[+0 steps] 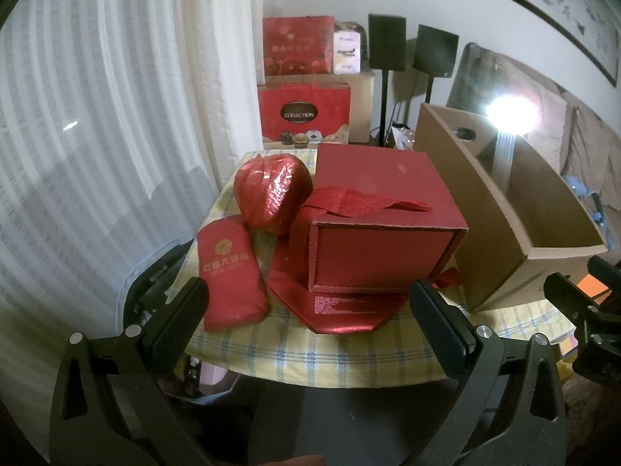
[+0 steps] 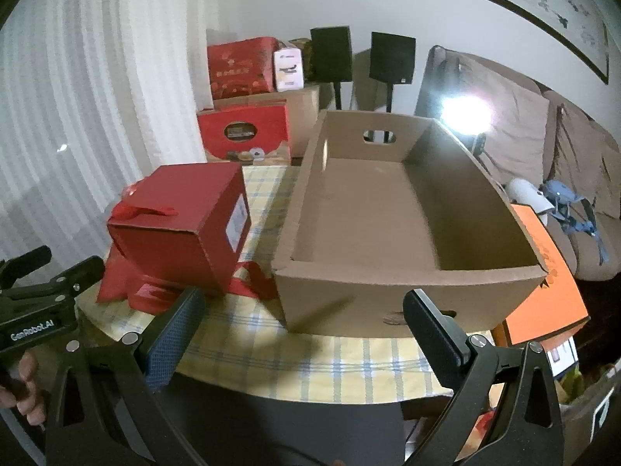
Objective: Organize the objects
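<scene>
A red gift box with a ribbon handle lies on its side on the checked tablecloth. It rests on a flat red foil bag. A red foil-wrapped ball and a red pouch lie to its left. An open cardboard box stands to the right, empty inside. My left gripper is open and empty before the red box. My right gripper is open and empty before the cardboard box; the red box is at its left.
Red gift bags and cartons are stacked behind the table by the curtain. Two black speakers stand on poles. A sofa is at the right. An orange card leans beside the cardboard box. A bright lamp glares.
</scene>
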